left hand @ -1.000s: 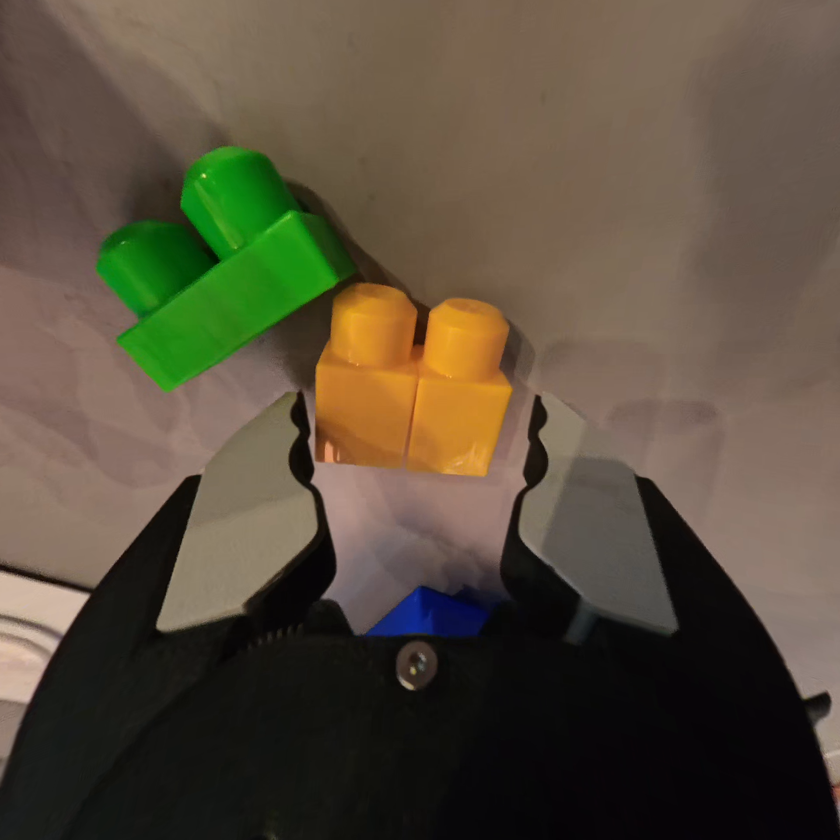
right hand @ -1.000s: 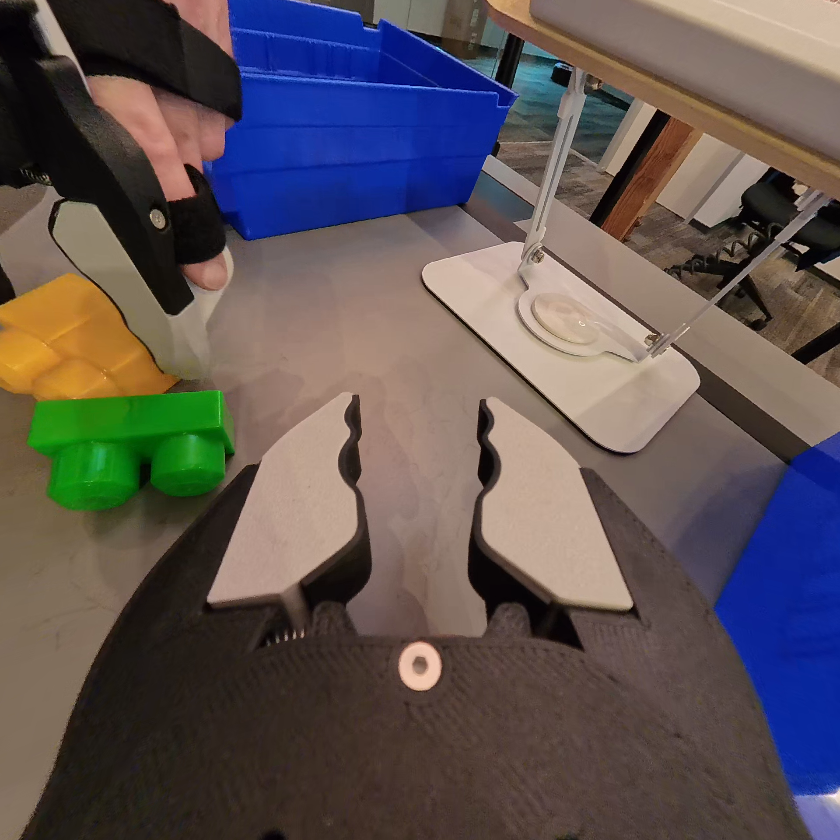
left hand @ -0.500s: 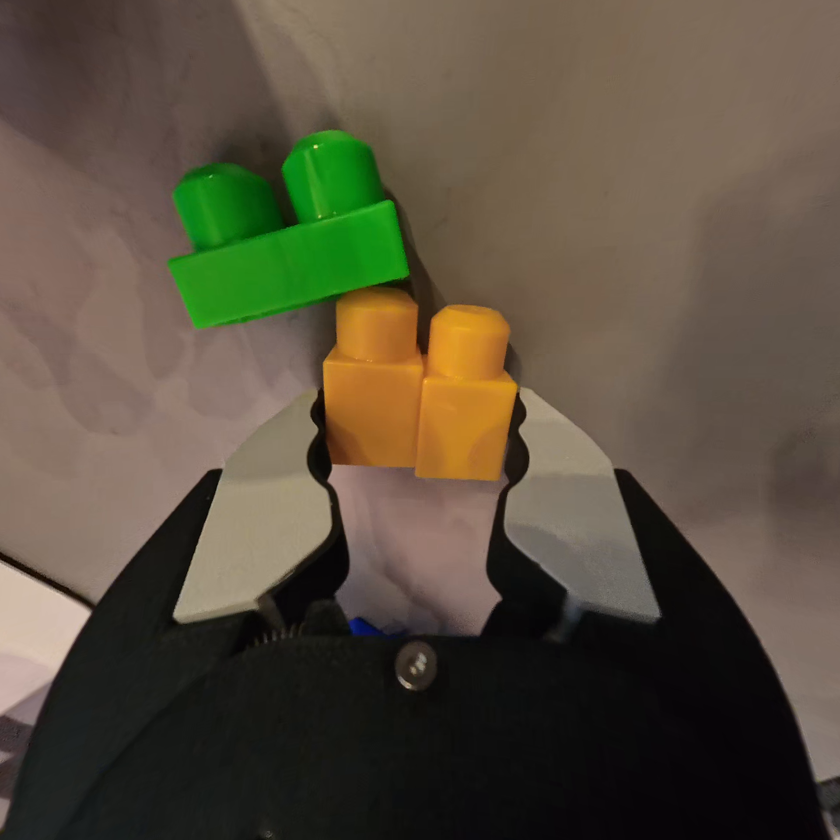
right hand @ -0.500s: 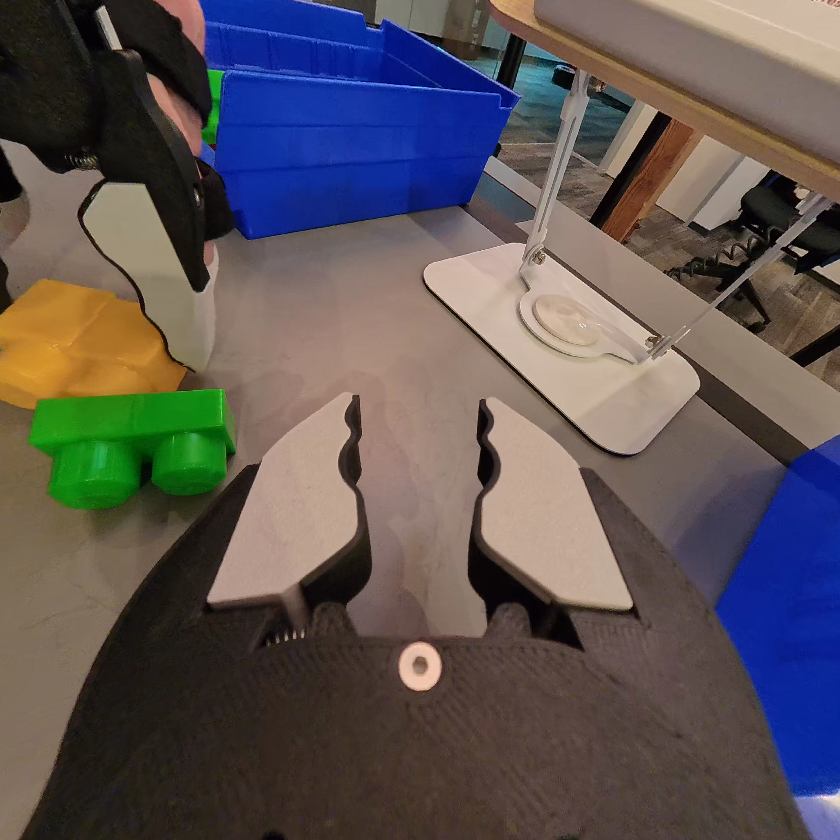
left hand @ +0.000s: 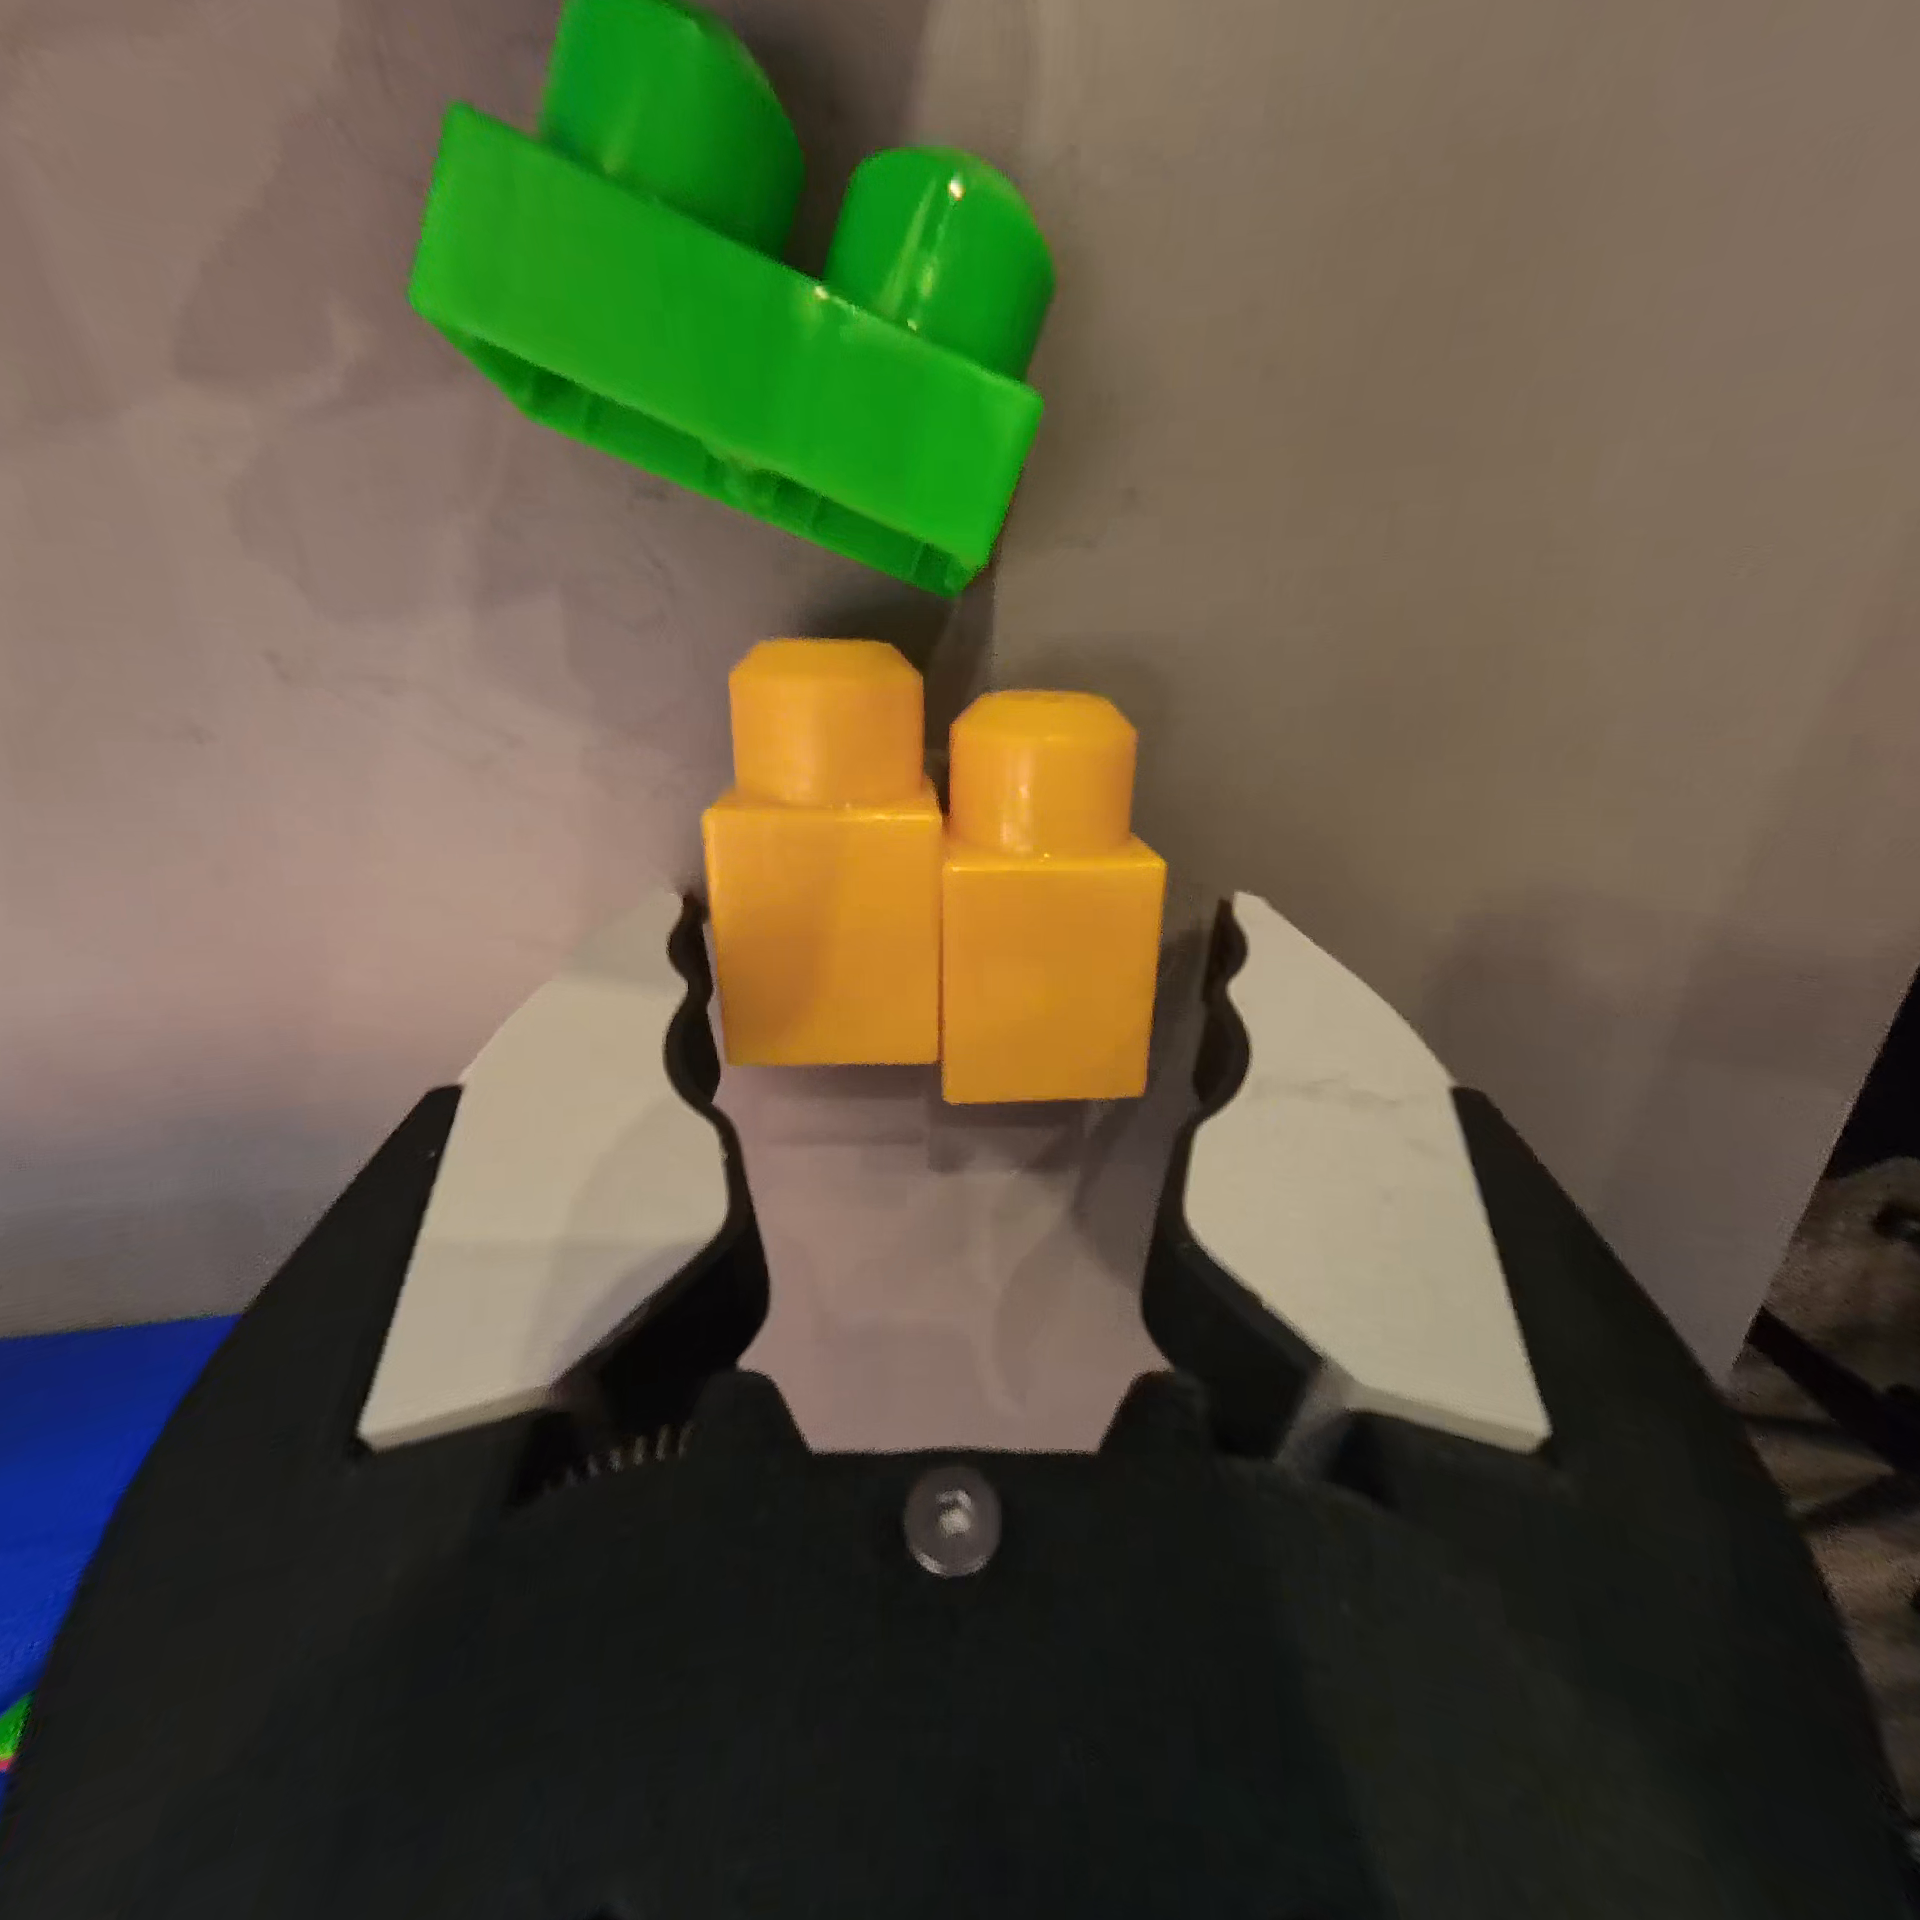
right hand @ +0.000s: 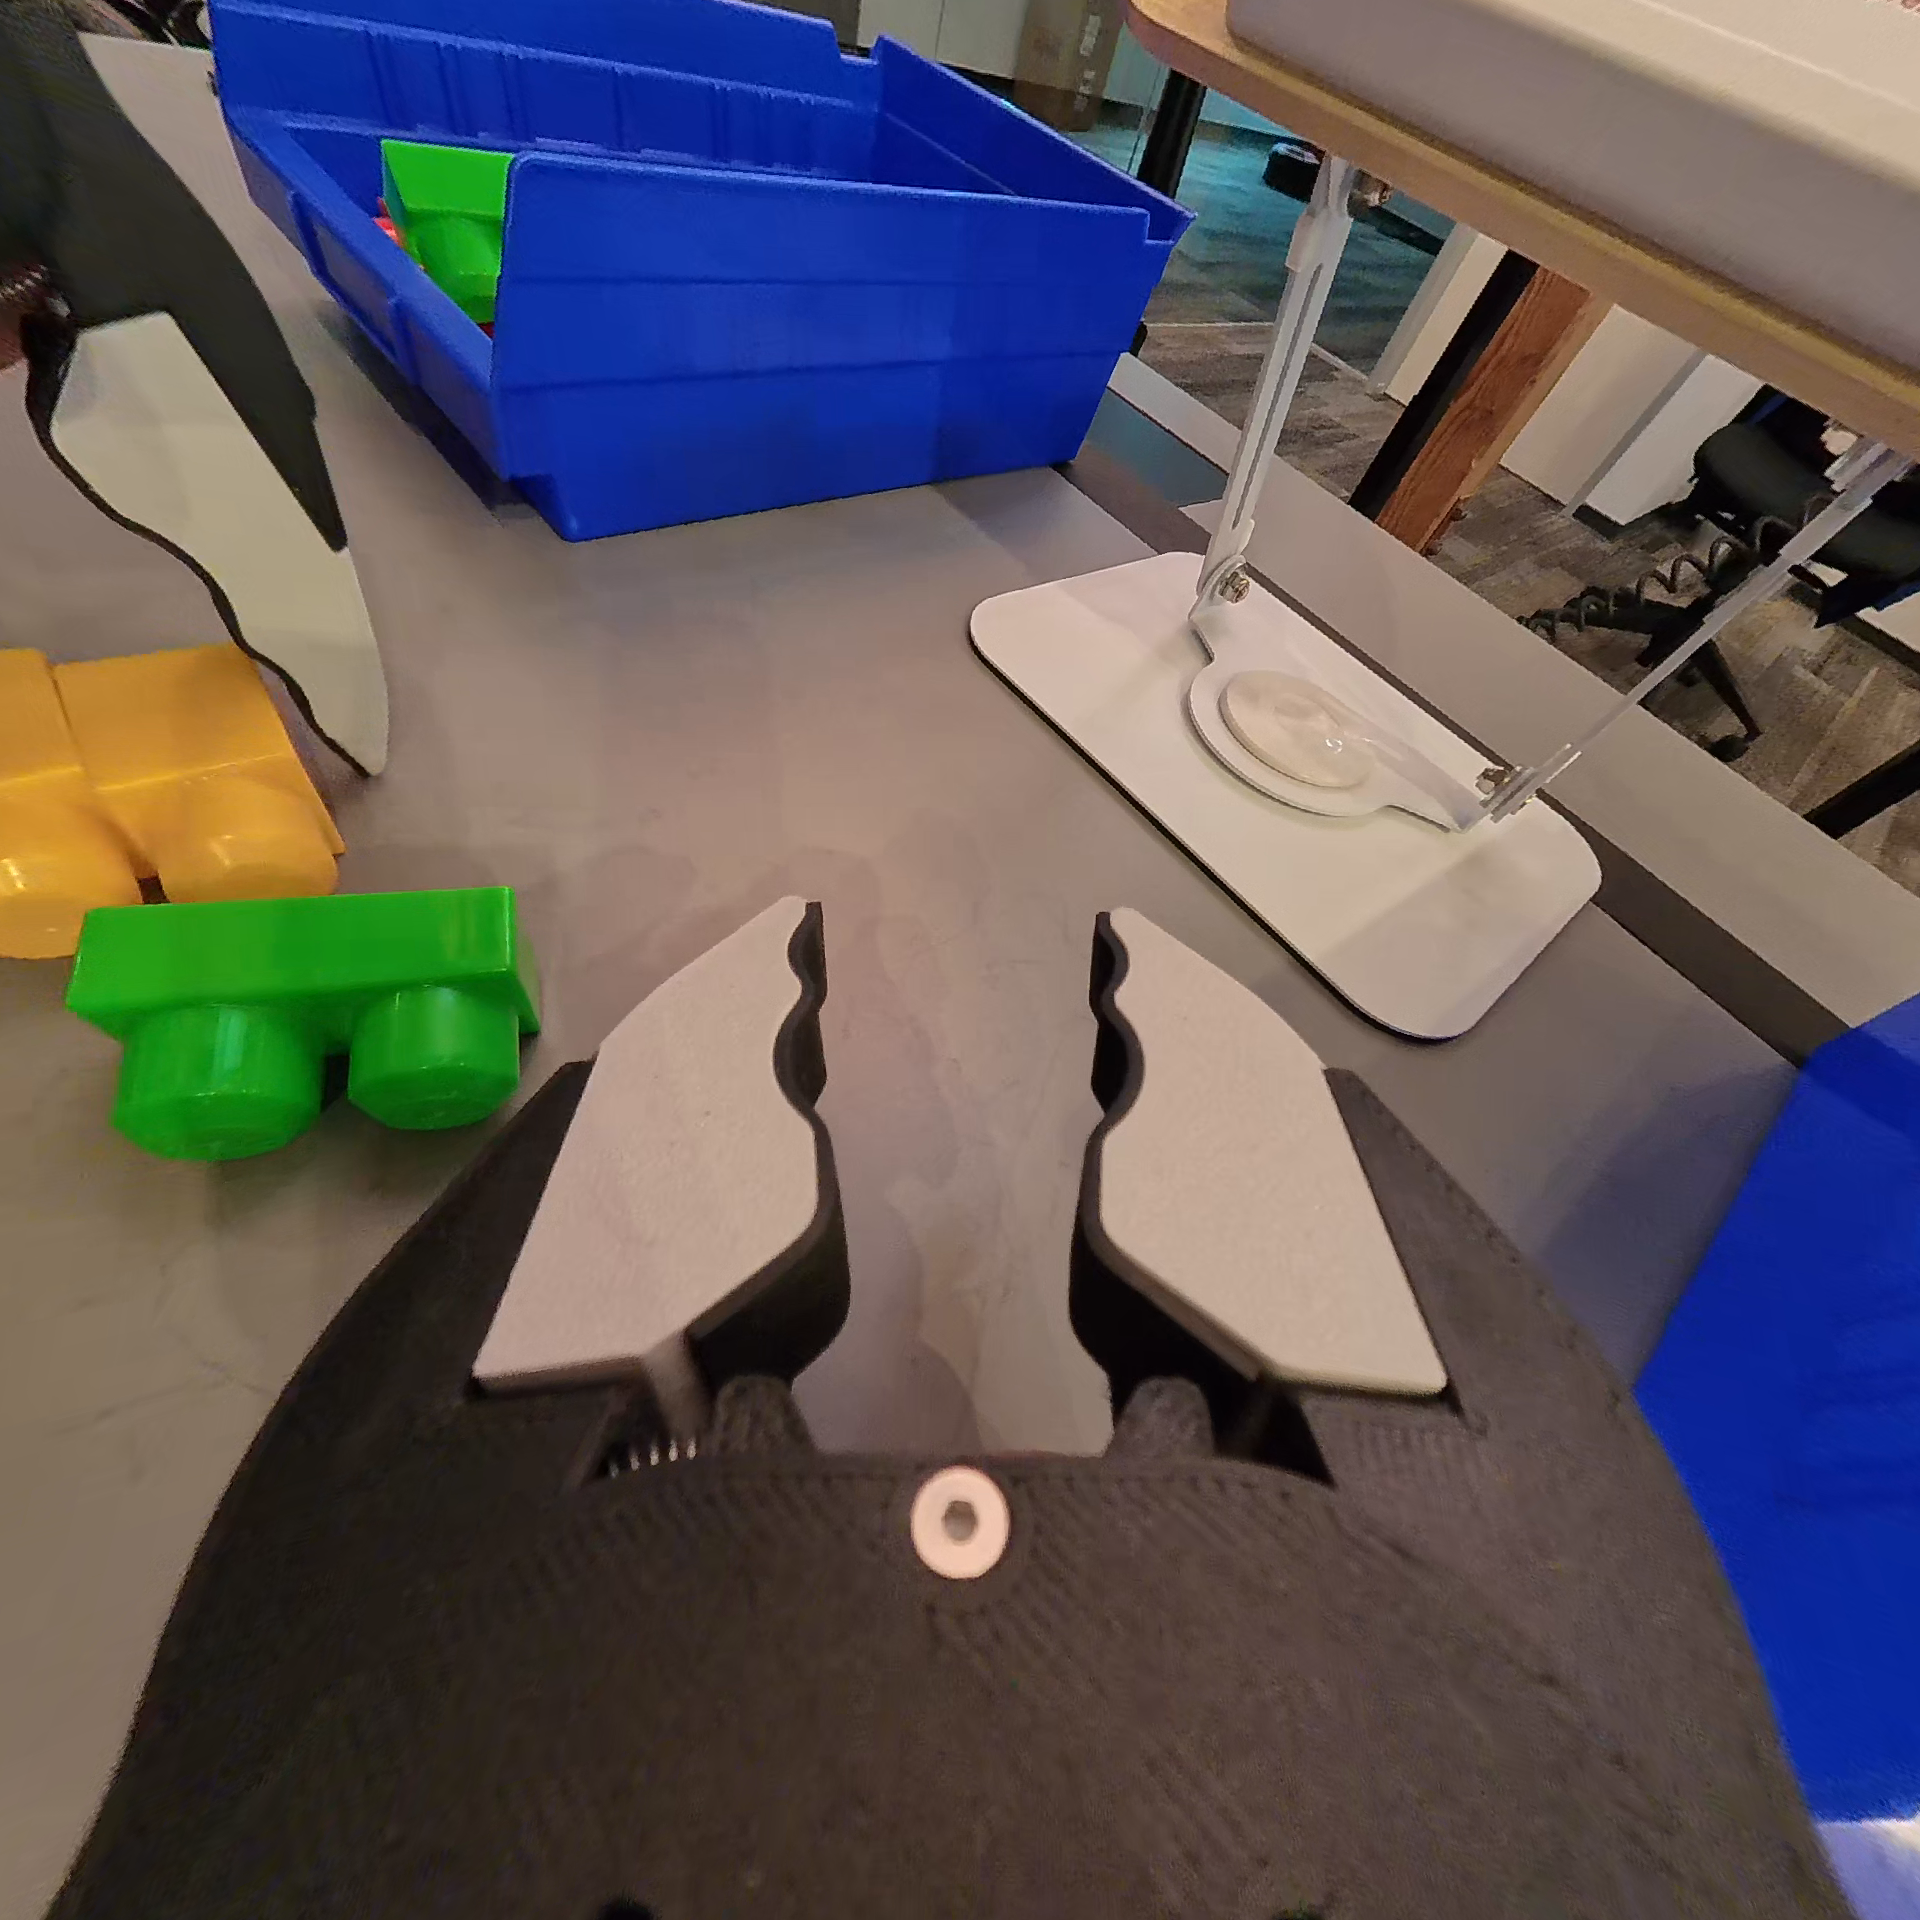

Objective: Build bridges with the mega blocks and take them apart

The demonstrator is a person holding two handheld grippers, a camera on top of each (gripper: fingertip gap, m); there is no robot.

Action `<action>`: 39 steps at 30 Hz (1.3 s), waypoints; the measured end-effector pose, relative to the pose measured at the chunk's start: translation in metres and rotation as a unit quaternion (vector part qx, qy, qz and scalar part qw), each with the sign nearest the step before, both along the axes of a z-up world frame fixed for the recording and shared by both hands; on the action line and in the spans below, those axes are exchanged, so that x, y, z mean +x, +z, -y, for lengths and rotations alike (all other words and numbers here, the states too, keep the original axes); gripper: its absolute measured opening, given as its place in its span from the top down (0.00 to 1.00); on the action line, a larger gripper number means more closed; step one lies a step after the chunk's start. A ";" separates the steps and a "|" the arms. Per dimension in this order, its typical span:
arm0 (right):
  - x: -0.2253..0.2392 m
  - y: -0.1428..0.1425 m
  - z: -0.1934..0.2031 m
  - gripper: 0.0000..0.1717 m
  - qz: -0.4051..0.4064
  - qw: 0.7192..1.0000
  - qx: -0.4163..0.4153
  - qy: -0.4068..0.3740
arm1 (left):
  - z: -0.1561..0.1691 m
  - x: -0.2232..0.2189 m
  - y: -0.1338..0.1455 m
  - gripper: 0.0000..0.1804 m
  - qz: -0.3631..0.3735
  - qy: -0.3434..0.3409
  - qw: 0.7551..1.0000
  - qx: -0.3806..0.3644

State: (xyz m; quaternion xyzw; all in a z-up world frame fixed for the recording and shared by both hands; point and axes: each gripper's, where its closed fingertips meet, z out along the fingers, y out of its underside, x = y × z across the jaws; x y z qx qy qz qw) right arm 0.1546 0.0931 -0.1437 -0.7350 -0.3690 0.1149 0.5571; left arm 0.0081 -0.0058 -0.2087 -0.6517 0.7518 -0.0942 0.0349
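Two yellow one-stud blocks (left hand: pixel 821 935) lie side by side on the grey table (left hand: pixel 1455 520), between the fingertips of my left gripper (left hand: pixel 958 914). The left gripper is open: the right pad (left hand: pixel 1236 935) stands clear of the blocks, and the left pad is right beside them. A green two-stud block (left hand: pixel 727 416) lies on its side just beyond them. In the right wrist view the yellow blocks (right hand: pixel 156 769) and the green block (right hand: pixel 301 966) lie at the left, with a finger of the left gripper (right hand: pixel 260 582) above them. My right gripper (right hand: pixel 956 935) is open and empty over bare table.
A blue bin (right hand: pixel 790 395) with more blocks, one of them green (right hand: pixel 447 208), stands at the back. A white stand base (right hand: pixel 1299 831) with clear struts sits at the right near the table edge. Another blue container (right hand: pixel 1818 1351) is at the near right.
The left jaws closed against the two yellow blocks half a second ago and have opened again; the blocks stay on the table. The left view has turned. The right gripper has barely moved.
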 end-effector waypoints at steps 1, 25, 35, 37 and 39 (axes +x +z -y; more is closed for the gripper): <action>0.000 0.000 0.000 0.71 0.000 1.000 0.000 0.000 | 0.000 -0.002 0.000 0.49 -0.005 -0.003 1.000 0.004; -0.001 -0.001 0.000 0.71 0.001 1.000 -0.001 0.001 | -0.013 -0.011 0.003 0.56 0.086 -0.037 0.995 0.018; -0.001 -0.001 0.000 0.71 0.002 1.000 -0.001 0.002 | -0.011 -0.003 0.002 0.55 0.119 -0.025 0.992 0.013; -0.001 -0.001 0.000 0.72 0.002 1.000 0.000 0.002 | -0.011 -0.001 0.000 0.55 0.121 -0.028 0.992 0.016; -0.001 -0.001 0.000 0.72 0.002 1.000 -0.001 0.002 | -0.010 0.001 0.001 0.55 0.128 -0.028 0.991 0.012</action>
